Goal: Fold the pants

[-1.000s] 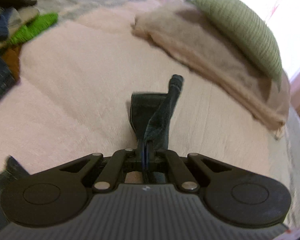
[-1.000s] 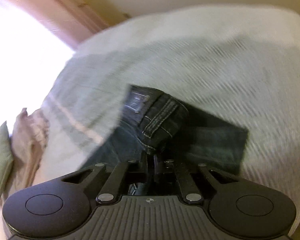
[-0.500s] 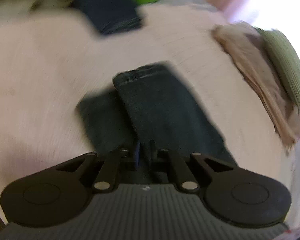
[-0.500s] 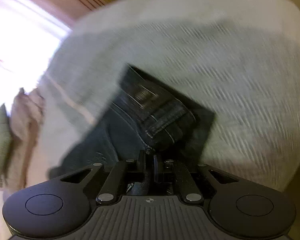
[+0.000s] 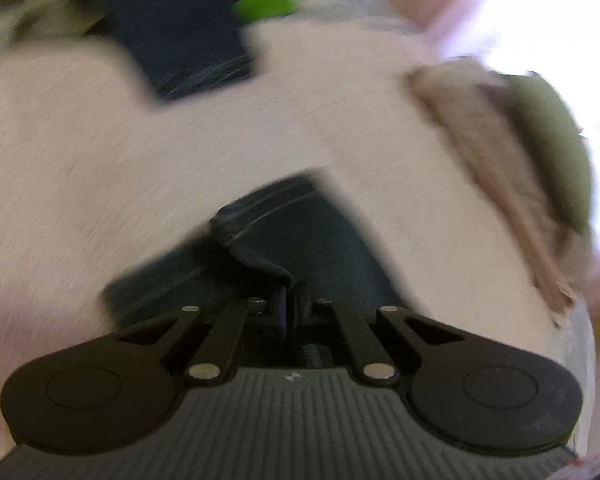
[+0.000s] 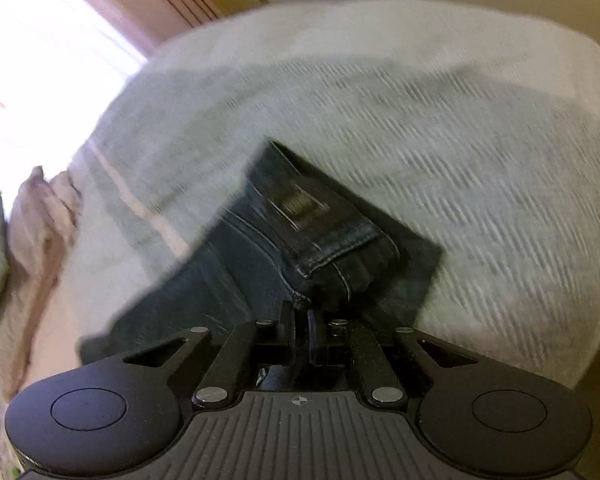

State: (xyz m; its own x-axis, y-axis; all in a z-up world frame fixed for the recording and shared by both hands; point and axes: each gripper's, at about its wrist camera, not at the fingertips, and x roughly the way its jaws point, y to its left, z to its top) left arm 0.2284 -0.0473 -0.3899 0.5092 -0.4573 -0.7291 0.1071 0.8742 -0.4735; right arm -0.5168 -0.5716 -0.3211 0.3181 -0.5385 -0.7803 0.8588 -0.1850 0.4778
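Pointing steeply down, both grippers pinch jeans (image 6: 332,248).

A home bedroom, it seems through the blur: a wide pale pink fuzzy bedspread (image 5: 220,152), a ribbed green cushion (image 5: 556,152) far right, and bright pink-curtained window (image 6: 40,60) far left.

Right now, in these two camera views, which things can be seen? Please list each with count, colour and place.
jeans: one, dark blue, on the bed, held at two edges.
bed cover: one, pale, under the jeans.
blanket: one, beige, folded, right side.
cushion: one, green, on the blanket.
clothes pile: blurred, dark and green, far end.
left hand-held gripper: black, shut on jeans.
right hand-held gripper: black, shut on jeans.
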